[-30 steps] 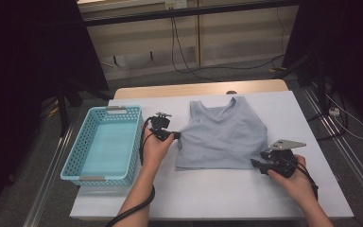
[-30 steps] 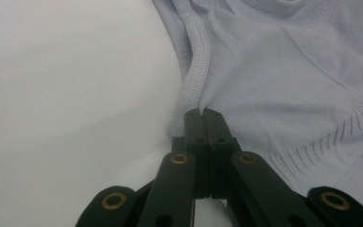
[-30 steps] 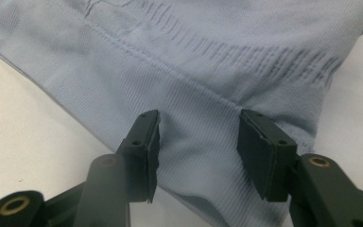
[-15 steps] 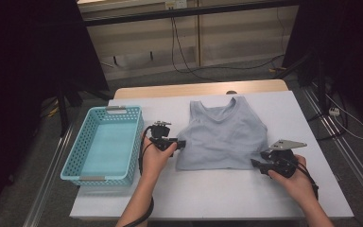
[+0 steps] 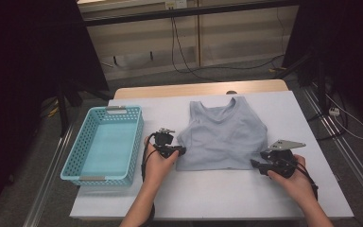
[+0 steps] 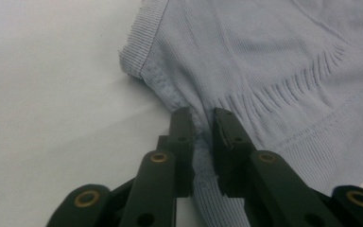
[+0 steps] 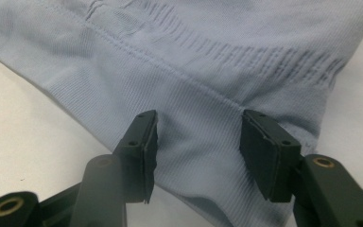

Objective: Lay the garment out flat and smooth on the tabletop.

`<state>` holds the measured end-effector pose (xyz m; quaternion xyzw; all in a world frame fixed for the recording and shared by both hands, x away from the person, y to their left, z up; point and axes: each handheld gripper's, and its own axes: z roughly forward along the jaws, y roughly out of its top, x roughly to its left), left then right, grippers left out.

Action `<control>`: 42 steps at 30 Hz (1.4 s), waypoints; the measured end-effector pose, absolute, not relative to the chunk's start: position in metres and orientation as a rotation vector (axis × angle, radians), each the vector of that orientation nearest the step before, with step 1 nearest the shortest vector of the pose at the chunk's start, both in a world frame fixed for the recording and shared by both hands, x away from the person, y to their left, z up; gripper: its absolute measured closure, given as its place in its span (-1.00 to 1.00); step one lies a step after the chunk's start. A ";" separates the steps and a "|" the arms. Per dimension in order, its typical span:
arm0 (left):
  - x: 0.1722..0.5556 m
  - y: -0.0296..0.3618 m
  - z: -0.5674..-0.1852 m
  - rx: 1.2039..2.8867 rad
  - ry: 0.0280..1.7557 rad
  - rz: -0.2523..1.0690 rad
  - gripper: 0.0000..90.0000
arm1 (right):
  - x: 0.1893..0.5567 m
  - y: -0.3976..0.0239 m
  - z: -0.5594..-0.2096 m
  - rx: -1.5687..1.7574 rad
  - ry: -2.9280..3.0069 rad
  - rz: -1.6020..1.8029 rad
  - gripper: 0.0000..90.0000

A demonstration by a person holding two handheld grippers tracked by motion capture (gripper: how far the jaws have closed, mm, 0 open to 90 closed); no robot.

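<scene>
At the bottom corners of the grey top (image 5: 224, 135), the left gripper (image 6: 201, 127) has just been closing and pinches the hem, the right gripper (image 7: 198, 137) waits open around it, nothing folded yet.

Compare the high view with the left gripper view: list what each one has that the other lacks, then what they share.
High view alone: the blue basket left of the top, the right hand-held gripper at the hem's right corner, both of the person's hands, the floor cables. Left gripper view alone: the ribbed knit up close, with a fold of the side edge pinched between the jaws, which have just been closing. Both: the grey top, the left hand-held gripper, the white table.
</scene>
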<state>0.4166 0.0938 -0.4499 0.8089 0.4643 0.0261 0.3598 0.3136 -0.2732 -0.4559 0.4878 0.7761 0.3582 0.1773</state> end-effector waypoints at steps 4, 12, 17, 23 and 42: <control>0.418 0.100 -0.445 2.076 1.220 0.055 0.91 | 0.313 -0.273 -0.456 1.376 2.196 1.013 0.06; 0.419 0.114 -0.437 2.017 1.246 0.029 0.93 | 0.313 -0.273 -0.456 1.357 2.203 1.006 0.07; 0.420 0.114 -0.440 2.017 1.238 0.024 0.92 | 0.312 -0.276 -0.450 1.358 2.197 0.978 0.02; 0.421 0.114 -0.439 2.015 1.220 0.026 0.92 | 0.311 -0.299 -0.440 1.437 2.020 0.973 0.05; 0.433 0.120 -0.442 1.977 1.232 0.052 0.92 | 0.324 -0.286 -0.447 1.440 2.068 0.986 0.87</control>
